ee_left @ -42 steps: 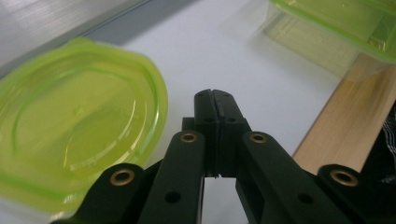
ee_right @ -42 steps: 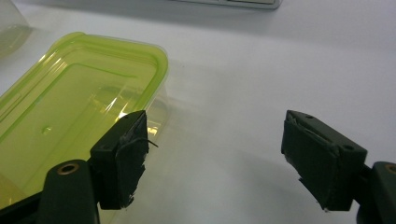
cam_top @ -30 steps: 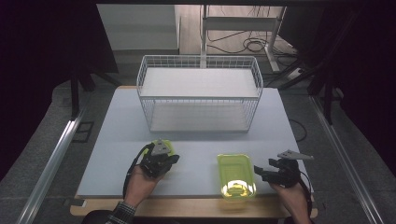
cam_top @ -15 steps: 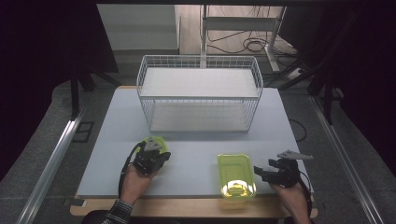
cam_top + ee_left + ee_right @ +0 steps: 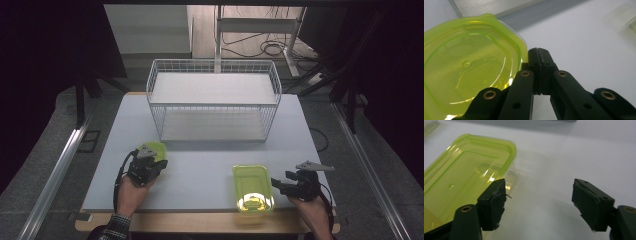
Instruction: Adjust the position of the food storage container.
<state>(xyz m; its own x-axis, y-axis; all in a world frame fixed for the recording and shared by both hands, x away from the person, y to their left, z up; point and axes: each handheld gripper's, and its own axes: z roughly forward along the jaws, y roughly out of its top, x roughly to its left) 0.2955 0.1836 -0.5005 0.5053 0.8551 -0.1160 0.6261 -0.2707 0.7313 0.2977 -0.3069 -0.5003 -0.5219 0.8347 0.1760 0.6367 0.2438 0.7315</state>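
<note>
White and bare in the middle, the bench [image 5: 200, 170] sits in a dark room, with a wire basket [image 5: 214, 102] standing at its far side, a white board across its upper level. Near the front left edge lies a yellow-green lid [image 5: 156, 149], roughly round with flattened corners, seen in the left gripper view [image 5: 466, 72] as a clear, shallow shape with a raised rim. The left gripper [image 5: 146, 167] is held in a hand [image 5: 131, 190] just at the near side of that lid, and in the high view its body covers part of the lid. Its fingers [image 5: 541, 56] are pressed together, nothing between them, and their tips lie just beside the lid's rim; whether they touch it I cannot tell. Toward the front right lies a rectangular yellow-green tub [image 5: 252, 192], open side up, its near end close to the bench's front edge, with a bright glare spot inside it. The right gripper [image 5: 290, 186] is held level just to the right of the tub, pointing at it. In the right gripper view its fingers [image 5: 492, 203] stand apart, having just been closing a little; one tip sits at the tub's [image 5: 469, 177] long wall and the other is over bare bench, with no thing clamped between them. Lid and tub are well apart, each by its own gripper.
</note>
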